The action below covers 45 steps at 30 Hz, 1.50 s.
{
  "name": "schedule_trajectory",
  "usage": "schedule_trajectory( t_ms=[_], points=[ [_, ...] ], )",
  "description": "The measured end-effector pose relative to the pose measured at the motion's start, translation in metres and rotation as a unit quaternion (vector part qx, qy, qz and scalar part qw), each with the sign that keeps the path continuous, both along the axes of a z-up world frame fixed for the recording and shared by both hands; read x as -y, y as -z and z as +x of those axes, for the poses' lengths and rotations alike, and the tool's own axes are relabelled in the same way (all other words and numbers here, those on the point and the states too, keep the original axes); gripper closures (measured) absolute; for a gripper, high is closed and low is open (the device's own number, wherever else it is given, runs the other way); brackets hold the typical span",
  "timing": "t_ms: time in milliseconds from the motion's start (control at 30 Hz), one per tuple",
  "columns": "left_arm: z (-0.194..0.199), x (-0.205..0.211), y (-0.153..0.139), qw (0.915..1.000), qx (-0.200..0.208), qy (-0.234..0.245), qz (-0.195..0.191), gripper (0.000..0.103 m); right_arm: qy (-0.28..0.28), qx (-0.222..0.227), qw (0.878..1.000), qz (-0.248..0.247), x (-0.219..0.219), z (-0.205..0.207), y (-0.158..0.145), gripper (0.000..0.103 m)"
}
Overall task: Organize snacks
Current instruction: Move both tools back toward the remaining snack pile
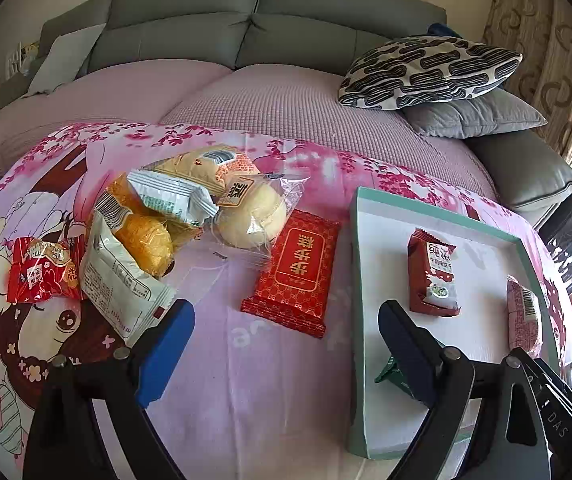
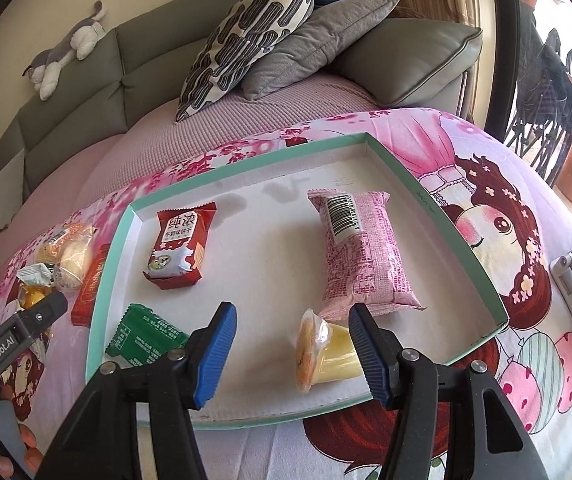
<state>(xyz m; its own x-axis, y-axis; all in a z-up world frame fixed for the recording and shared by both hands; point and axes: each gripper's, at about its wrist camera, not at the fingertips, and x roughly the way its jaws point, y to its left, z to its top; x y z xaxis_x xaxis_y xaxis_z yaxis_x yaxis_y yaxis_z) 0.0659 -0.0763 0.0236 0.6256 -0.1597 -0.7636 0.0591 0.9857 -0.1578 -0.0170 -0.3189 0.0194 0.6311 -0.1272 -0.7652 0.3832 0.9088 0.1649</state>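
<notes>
Your left claw (image 1: 286,354) stands wide, with nothing between its blue pads (image 1: 168,354); it hangs above the pink cartoon cloth (image 1: 246,380) that covers the desk, between the pile of snacks and the tray. One pad is over the cloth and the other is over the near edge of the shallow green-rimmed tray (image 2: 246,164).

Your right claw (image 2: 291,354) is about half open over the front part of the tray. The yellow jelly cup (image 2: 325,354) lies on its side between the pads; it is just beside the right pad, and I cannot tell whether they touch.

Inside the tray you have already a red biscuit packet (image 2: 178,250), a pink packet with a barcode (image 2: 363,258) and a green packet (image 2: 146,338) near the front left corner.

Outside the tray, on the cloth to its left, lie a flat red packet with gold letters (image 1: 295,276), a round bun in clear wrap (image 1: 252,216), a white sachet (image 1: 120,280), an orange cake (image 1: 148,242) and a small red packet (image 1: 42,274). They are heaped close together, some touching.
</notes>
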Motion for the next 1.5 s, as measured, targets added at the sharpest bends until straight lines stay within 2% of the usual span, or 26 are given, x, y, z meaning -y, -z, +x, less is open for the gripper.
schedule_trajectory(
  t_ms=[67,100,133,167,200,233,300,733,933,1000,1067,1200,1267,1500],
  points=[
    [0.000,-0.003,0.001,1.0000,-0.002,-0.008,0.000,0.009,-0.004,0.000,1.000,0.004,-0.002,0.001,0.001,0.041],
    [0.000,-0.004,0.001,0.9999,-0.001,-0.011,0.000,0.009,-0.006,0.001,1.000,0.003,-0.003,0.001,0.001,0.037],
    [0.000,-0.005,0.002,0.9999,0.001,-0.013,0.001,0.009,-0.007,0.004,1.000,0.001,-0.004,0.001,0.000,0.025],
    [0.000,-0.005,0.002,0.9999,0.003,-0.014,0.005,0.008,-0.005,0.008,1.000,-0.002,-0.004,0.001,0.000,0.018],
    [-0.001,-0.005,0.002,0.9998,0.004,-0.015,0.009,0.005,-0.004,0.012,1.000,-0.005,-0.005,0.001,0.000,0.008],
    [-0.001,-0.004,0.002,0.9998,0.004,-0.014,0.013,0.001,-0.005,0.015,1.000,-0.007,-0.005,0.000,-0.001,0.003],
    [-0.001,-0.004,0.003,0.9998,0.005,-0.012,0.015,0.001,-0.007,0.020,1.000,-0.009,-0.006,0.000,-0.002,0.000],
    [-0.003,0.000,-0.001,0.9994,0.034,0.006,0.007,0.001,-0.018,0.032,0.999,-0.014,-0.014,0.003,-0.001,0.000],
    [-0.001,-0.002,-0.002,0.9994,0.017,0.028,-0.013,0.001,-0.022,0.033,0.999,0.010,-0.022,0.006,-0.002,0.000],
    [-0.002,-0.004,-0.004,0.9993,0.019,0.031,-0.009,0.001,-0.027,0.038,0.999,0.018,-0.026,0.007,-0.004,0.000],
    [-0.003,-0.006,-0.007,0.9993,0.030,0.022,0.007,0.001,-0.030,0.047,0.998,0.018,-0.033,0.009,-0.008,0.000],
    [-0.003,-0.023,-0.013,0.9990,0.046,0.003,0.003,0.001,-0.045,0.072,0.996,0.018,-0.050,0.013,-0.015,0.000],
    [-0.002,-0.032,-0.016,0.9985,0.053,-0.010,0.014,0.001,-0.052,0.082,0.995,0.005,-0.062,0.016,-0.020,0.000],
    [0.002,-0.077,-0.026,0.9959,0.065,-0.061,0.017,0.001,-0.078,0.102,0.992,0.000,-0.095,0.025,-0.027,0.000]
  ],
)
